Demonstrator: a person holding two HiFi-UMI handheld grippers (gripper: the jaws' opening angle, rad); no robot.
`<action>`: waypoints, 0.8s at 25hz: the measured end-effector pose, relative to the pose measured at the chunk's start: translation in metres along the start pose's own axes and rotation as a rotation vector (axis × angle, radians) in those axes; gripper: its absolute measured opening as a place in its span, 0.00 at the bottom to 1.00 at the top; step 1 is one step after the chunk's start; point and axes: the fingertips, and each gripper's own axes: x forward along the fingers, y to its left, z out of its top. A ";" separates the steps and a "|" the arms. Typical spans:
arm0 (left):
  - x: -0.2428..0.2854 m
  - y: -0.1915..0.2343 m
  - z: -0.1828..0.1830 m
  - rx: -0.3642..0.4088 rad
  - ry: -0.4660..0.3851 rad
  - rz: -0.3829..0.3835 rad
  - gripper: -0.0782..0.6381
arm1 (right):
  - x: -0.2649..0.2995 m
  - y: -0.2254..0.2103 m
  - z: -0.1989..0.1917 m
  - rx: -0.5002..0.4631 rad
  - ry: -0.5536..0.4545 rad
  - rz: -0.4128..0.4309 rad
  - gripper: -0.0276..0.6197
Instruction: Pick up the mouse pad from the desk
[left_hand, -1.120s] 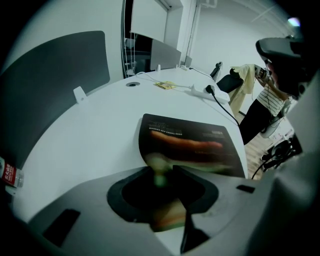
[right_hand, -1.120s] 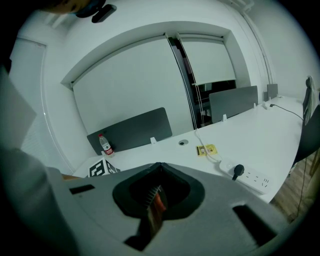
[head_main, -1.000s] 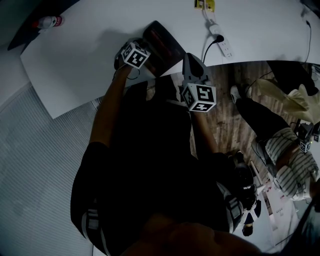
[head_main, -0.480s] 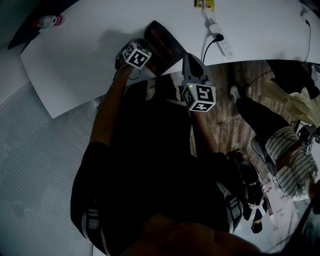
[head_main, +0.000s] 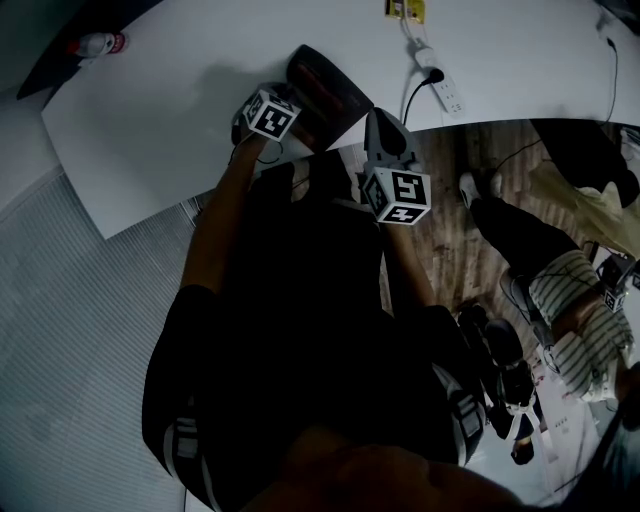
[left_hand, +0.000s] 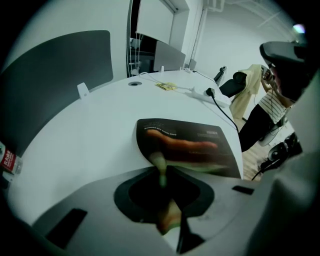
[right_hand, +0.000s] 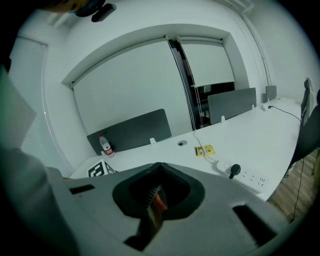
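The mouse pad (head_main: 322, 83), dark with a reddish print, lies on the white desk (head_main: 160, 110) close to its front edge. In the left gripper view the mouse pad (left_hand: 192, 145) has its near corner curled up between the jaws of my left gripper (left_hand: 161, 169). Those jaws have just been closing and now pinch that corner. In the head view the left gripper's marker cube (head_main: 271, 114) covers the pad's near-left corner. My right gripper (head_main: 386, 132) hovers at the desk edge right of the pad, with its jaws (right_hand: 155, 194) together and nothing in them.
A white power strip (head_main: 446, 88) with a black plug lies behind and to the right of the pad, a yellow card (head_main: 408, 9) beyond it. A water bottle (head_main: 98, 43) stands far left by a grey partition (left_hand: 55, 75). A seated person (head_main: 575, 320) is at the right.
Both grippers stay where they were in the head view. The shoes of the person at the lower right have shifted.
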 end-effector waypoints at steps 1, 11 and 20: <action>-0.001 0.000 0.000 -0.005 0.000 0.002 0.18 | 0.000 0.000 0.002 -0.003 -0.006 0.001 0.04; -0.012 -0.006 -0.008 -0.136 -0.028 -0.035 0.18 | -0.004 0.001 0.005 -0.008 -0.009 -0.002 0.04; -0.024 -0.010 -0.007 -0.175 -0.082 -0.028 0.17 | -0.009 0.004 0.009 -0.024 -0.014 -0.006 0.04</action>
